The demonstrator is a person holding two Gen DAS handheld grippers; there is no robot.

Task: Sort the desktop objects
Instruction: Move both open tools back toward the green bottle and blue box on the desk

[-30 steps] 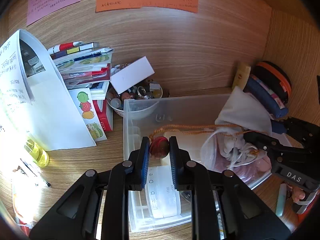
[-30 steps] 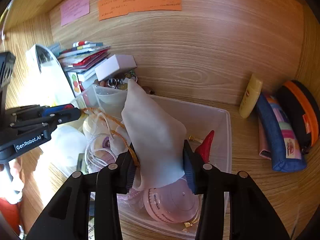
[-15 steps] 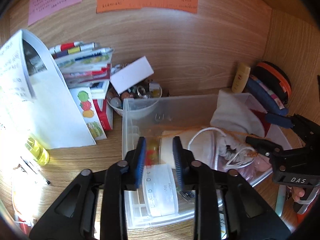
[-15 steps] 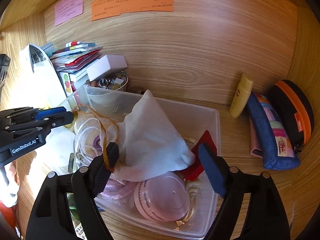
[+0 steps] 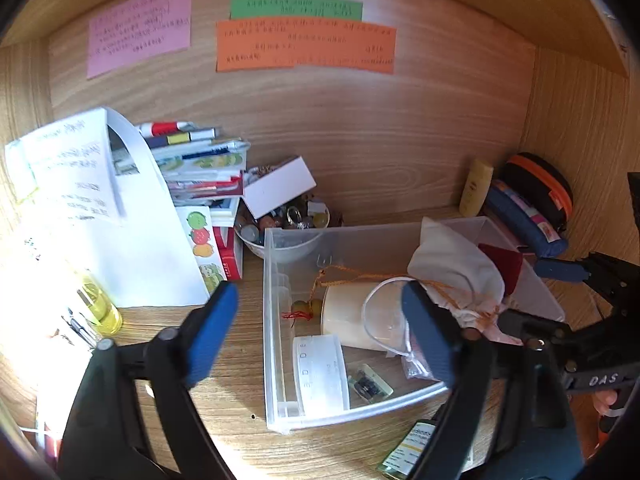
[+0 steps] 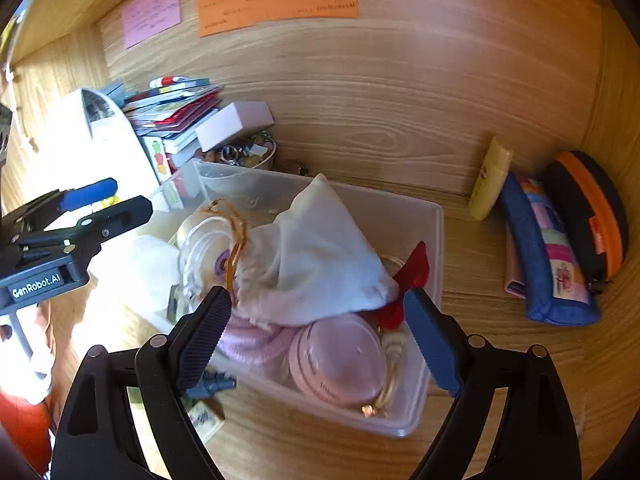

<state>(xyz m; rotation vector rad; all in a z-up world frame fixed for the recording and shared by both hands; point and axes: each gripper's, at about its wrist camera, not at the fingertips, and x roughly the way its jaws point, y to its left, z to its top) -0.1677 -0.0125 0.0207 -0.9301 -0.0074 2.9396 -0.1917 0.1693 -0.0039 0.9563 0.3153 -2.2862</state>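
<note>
One clear plastic bin (image 5: pixel 276 320) sits ahead of both grippers. The left gripper (image 5: pixel 320 332) and right gripper (image 6: pixel 318 336) have just been opening; both now stand wide and hold nothing. A white cloth pouch (image 6: pixel 316 256) lies in the bin beyond the right gripper, above one pink round case (image 6: pixel 340 360). Three notes (image 5: pixel 306 46) hang on the back wall, their writing probably too blurred to read. Bare wood lies right of the bin.

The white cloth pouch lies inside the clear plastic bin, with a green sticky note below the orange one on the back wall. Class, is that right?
Not quite. The left wrist view shows the green sticky note above the orange one, not below. The white cloth pouch does lie inside the clear plastic bin.
</note>
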